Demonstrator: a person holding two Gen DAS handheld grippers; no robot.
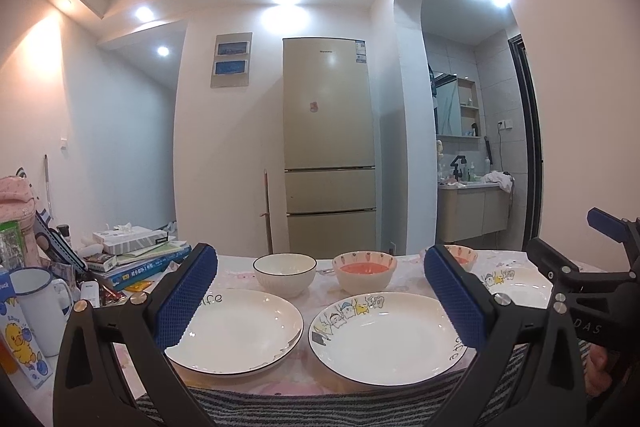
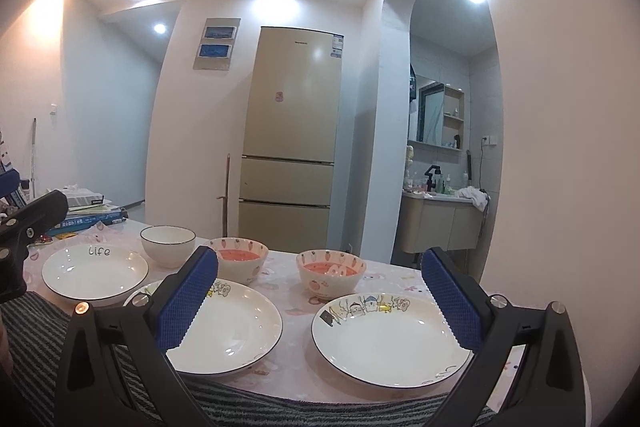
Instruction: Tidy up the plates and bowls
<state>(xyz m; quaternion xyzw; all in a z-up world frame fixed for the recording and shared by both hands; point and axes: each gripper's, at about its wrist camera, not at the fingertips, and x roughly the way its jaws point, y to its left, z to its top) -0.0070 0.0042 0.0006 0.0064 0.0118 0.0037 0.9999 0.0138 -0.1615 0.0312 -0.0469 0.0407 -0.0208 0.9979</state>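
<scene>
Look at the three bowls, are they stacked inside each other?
No, the white bowl and the two strawberry bowls each stand apart on the table, side by side in a row.

Tongs pads (image 1: pixel 185 297) blue w/ grid texture, black frames. "Life" plate (image 1: pixel 236 331) white, dark rim. Cartoon plates (image 1: pixel 386 339) white w/ animals. Plain bowl (image 1: pixel 285 274) white, black rim; carrot bowls (image 1: pixel 364 275) pink-red inside. Tabletop (image 2: pixel 288 307) pink print. Fridge (image 1: pixel 330 147) gold-beige.
</scene>
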